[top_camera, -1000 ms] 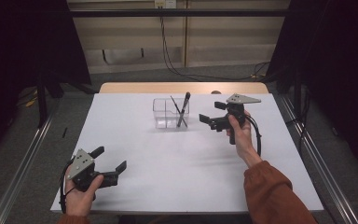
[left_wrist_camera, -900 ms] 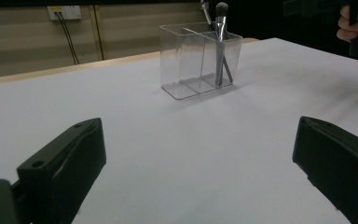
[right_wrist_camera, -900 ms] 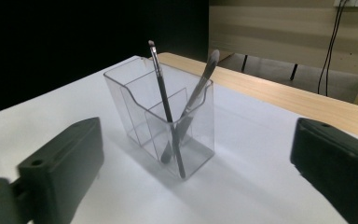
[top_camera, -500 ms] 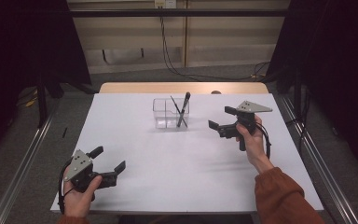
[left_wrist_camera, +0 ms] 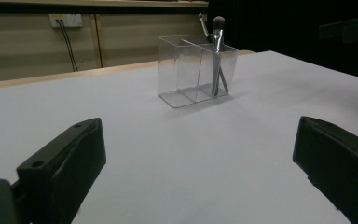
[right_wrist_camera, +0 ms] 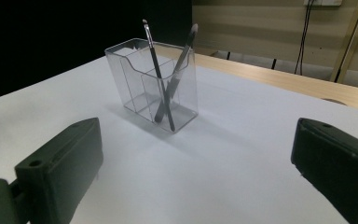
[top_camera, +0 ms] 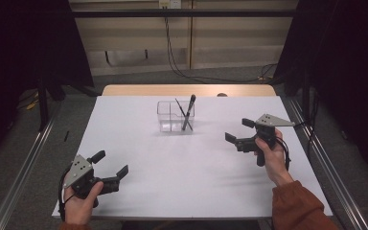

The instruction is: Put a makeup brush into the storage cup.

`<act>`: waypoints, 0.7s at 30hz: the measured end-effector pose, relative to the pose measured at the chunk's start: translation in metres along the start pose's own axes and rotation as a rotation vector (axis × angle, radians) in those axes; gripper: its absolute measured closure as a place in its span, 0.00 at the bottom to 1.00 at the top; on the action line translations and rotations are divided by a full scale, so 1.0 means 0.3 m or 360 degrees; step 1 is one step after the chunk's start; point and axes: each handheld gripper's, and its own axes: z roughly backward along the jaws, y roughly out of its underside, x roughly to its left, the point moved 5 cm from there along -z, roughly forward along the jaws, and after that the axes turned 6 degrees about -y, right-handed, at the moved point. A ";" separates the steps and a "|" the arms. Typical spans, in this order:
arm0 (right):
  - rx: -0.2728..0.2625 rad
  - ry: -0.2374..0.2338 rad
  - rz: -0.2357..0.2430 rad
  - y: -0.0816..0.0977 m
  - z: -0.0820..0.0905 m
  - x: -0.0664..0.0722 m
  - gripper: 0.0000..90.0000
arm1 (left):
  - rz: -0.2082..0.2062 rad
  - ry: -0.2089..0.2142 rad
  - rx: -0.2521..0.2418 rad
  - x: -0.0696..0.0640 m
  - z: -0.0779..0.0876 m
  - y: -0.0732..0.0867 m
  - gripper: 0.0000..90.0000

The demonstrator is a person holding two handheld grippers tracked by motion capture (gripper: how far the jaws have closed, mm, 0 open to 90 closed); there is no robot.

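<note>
A clear organizer [top_camera: 176, 116] stands toward the far middle of the white tabletop [top_camera: 187, 172], with two brushes [top_camera: 188, 112] crossed in what looks like its right compartment. Both the left claw [top_camera: 111, 167] and right claw [top_camera: 239, 132] gape empty, well apart from it

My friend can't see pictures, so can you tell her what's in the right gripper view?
A clear plastic holder with compartments stands on a white table, with two makeup brushes crossing each other inside one end compartment. The right gripper has its two black jaws wide apart at the bottom, holding nothing. Behind is a wooden table edge and a beige wall with cables.
</note>
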 end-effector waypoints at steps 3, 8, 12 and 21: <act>-0.0007 0.0006 -0.0016 0.008 0.030 0.006 0.02 | 0.0005 -0.0019 0.0003 -0.002 0.002 0.000 0.03; -0.0056 0.0051 -0.0012 0.022 0.078 0.011 0.02 | -0.0002 -0.0026 0.0007 -0.003 0.008 0.001 0.03; -0.0077 0.0072 -0.0001 0.035 0.106 0.022 0.02 | 0.0005 -0.0038 0.0009 -0.004 0.010 0.001 0.03; -0.0103 0.0167 -0.0003 0.068 0.181 0.030 0.02 | 0.0014 -0.0047 0.0012 -0.008 0.020 0.002 0.03</act>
